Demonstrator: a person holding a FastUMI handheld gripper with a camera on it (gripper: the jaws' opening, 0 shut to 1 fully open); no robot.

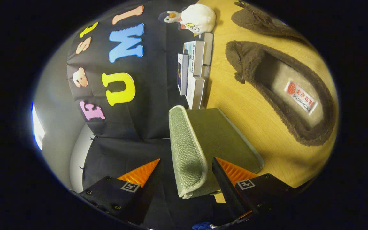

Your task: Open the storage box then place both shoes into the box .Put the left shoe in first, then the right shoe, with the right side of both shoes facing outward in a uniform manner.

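Wooden counter [251, 111] under rolled view. Fingers [184, 174] wide, straddling fabric box lid [187, 150], not pinching. Lid light, floppy; grip rim. Shoes [279, 92] soft, beyond.

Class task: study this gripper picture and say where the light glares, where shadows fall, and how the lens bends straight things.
Gripper view: glare whites out a patch beside the cloth wall; the box, between the open gripper fingers, is shaded on its lid edge; the shoes cast soft shadows on the table; fisheye bows the table's edge.

Grey-green woven storage box [203, 143], two brown fuzzy shoes [279, 92] with beige insoles, pale wood table [235, 105]
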